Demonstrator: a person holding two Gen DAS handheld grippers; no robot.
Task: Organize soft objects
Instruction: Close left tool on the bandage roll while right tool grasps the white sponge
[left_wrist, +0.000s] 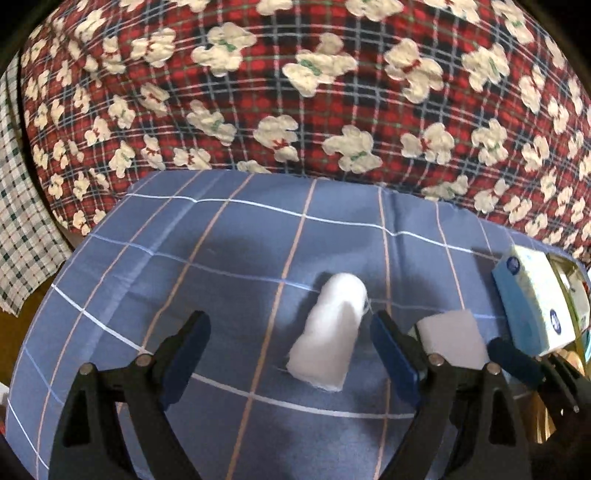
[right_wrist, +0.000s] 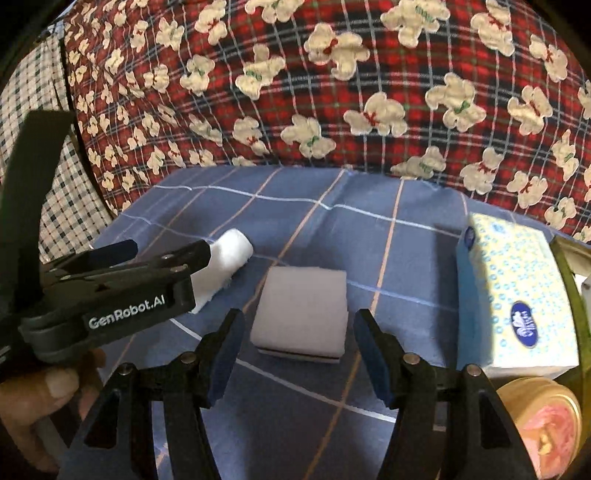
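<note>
Surface: a blue checked cloth (left_wrist: 229, 258) with white and orange lines covers the near work area; behind it, far side, lies a red plaid blanket (left_wrist: 295, 110) printed with white bears.
Rolled white cloth: a rolled white towel (left_wrist: 328, 332) lies on the blue cloth, its rounded end pointing far and its flat end near – in the right wrist view it sits left of centre, partly hidden behind the other gripper.
Folded white pad: a square folded white cloth (right_wrist: 303, 314) lies flat on the blue cloth, just right of the roll and apart from it.
Tissue pack: a blue and yellow tissue pack (right_wrist: 517, 295) stands at the right edge of the blue cloth, right of the folded pad.
Tin: a round tin with a pink lid (right_wrist: 546, 417) shows at the near right corner, just near of the tissue pack.
Left gripper: the left gripper (left_wrist: 291, 339) has its jaws spread wide on either side of the roll; the pads do not touch it and nothing is held.
Right gripper: the right gripper (right_wrist: 299, 343) stands with its jaws apart around the near edge of the folded pad – a gap shows on each side, so it grips nothing.
Hand: a person's hand (right_wrist: 48, 398) shows at the near left of the right wrist view, holding the left gripper's body.
</note>
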